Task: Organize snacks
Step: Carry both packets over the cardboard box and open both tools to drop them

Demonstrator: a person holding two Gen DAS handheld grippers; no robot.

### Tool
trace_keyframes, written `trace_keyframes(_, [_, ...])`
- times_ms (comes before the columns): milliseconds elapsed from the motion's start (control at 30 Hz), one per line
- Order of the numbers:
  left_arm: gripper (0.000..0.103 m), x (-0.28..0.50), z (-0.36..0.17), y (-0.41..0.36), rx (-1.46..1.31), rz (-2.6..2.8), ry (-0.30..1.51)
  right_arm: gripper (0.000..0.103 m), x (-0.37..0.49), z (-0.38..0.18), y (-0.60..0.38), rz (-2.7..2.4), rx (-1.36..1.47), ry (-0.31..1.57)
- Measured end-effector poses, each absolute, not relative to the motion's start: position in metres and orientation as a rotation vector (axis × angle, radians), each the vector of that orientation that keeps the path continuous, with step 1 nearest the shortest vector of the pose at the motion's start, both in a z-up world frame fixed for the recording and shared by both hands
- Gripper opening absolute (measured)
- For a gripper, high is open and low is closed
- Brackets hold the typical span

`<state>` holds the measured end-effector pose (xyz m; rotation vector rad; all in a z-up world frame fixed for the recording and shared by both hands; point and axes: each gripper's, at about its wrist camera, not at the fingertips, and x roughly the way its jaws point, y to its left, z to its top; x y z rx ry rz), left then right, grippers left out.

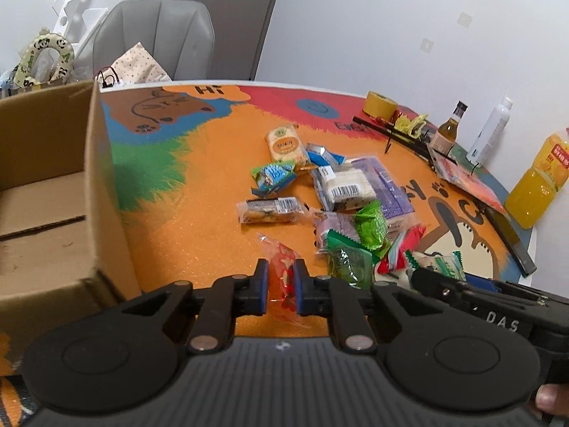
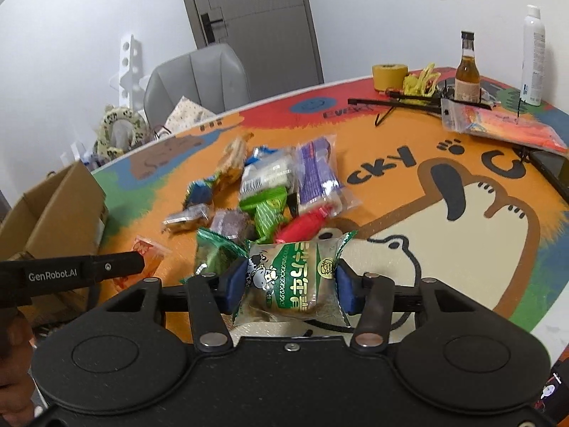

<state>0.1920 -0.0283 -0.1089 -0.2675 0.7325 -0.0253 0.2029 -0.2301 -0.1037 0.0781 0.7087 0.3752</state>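
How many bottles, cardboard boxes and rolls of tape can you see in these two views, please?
Bottles: 3 (brown glass bottle, white bottle, orange juice bottle)
Cardboard box: 1
Tape roll: 1
Total: 5

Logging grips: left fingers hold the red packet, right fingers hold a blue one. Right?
Not quite: the right fingers hold a green-printed cake pack, as the right wrist view shows. The left fingers do hold the red packet.
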Motion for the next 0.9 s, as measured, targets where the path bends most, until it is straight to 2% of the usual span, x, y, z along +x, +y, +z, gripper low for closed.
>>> trace_keyframes(900, [0.013, 0.142, -0.039, 0.023, -0.279, 0.026, 0.560, 0.049, 0.183, -0.048, -0.172, 0.517, 0.080, 0.578])
